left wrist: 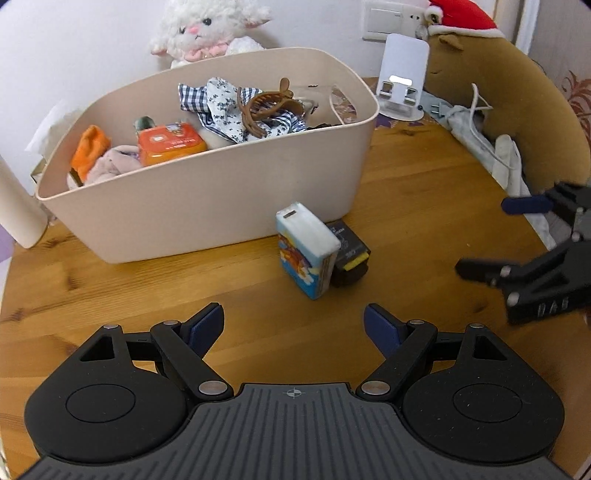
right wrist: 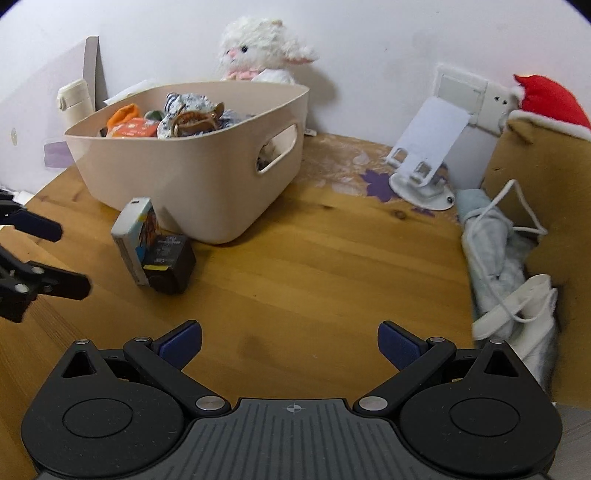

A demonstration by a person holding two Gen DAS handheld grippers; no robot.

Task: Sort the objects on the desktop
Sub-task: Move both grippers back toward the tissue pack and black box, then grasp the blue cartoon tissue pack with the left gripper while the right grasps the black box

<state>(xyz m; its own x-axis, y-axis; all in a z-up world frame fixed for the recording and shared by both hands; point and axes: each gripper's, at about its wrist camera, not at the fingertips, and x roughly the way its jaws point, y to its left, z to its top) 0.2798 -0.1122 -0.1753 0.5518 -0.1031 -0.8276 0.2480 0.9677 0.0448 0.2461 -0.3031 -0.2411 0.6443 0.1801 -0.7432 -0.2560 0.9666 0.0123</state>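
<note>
1 round wooden table carries everything here, and it is the largest thing in both views. Next in size is the beige storage bin, standing toward the back of the table near the wall, with a cut-out handle in its end wall. Inside it lie a blue-and-white patterned cloth, an orange tin, an orange fabric piece and a brown hair claw resting on top of the cloth. A white plush lamb sits behind the bin against the wall, and a white phone stand stands to the bin's right.

Just in front of the bin, on the bare wood, 2 small things touch each other: a tissue pack with a cartoon print, propped on its edge, and a small black box with a yellow stripe leaning against its right side.

The left gripper hovers low over the table, pointed at the pair, fingers spread wide with nothing between them. The right gripper is likewise wide apart and empty, over bare wood to the right of the pair.
</note>
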